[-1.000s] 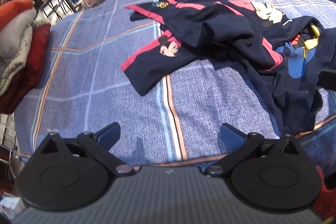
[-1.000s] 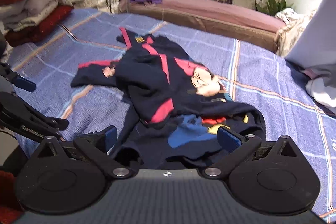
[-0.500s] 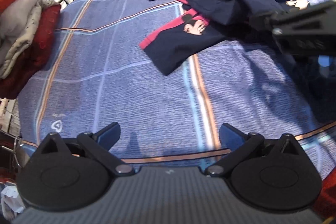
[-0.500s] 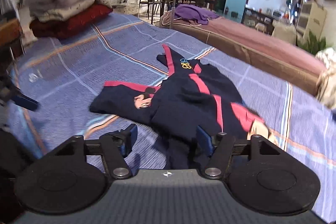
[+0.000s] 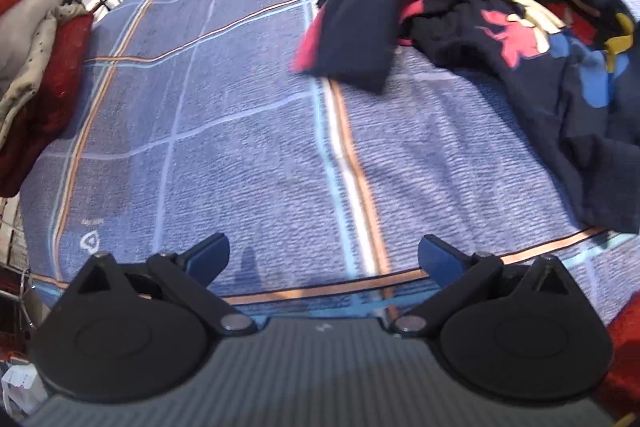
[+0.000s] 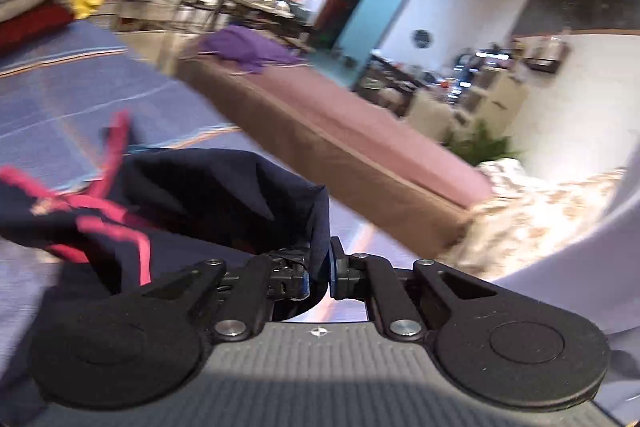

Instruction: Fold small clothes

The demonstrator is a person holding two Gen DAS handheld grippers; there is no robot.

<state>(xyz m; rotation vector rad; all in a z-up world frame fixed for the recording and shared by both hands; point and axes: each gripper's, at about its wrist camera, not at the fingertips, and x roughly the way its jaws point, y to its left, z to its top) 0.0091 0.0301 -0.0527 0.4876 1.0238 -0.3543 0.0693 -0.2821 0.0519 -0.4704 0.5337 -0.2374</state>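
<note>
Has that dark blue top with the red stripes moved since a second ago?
Yes. The navy garment has been pulled up off the blue plaid bedspread; the right gripper, jaws closing on its edge, is lifting it.

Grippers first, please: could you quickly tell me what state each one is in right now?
Left tool: open, empty, above the blue bedspread.
Right tool: jaws closing, pinching the navy garment.

The dark navy garment with red stripes and cartoon prints [image 5: 472, 39] is lying toward the far right corner of the blue checked bedspread [image 5: 248, 155], a stack of folded red and grey blankets [image 5: 36, 67] is sitting at its left edge, and a purple cloth [image 6: 248, 47] is lying on the brown mattress [image 6: 340, 131] beyond its far edge.
</note>
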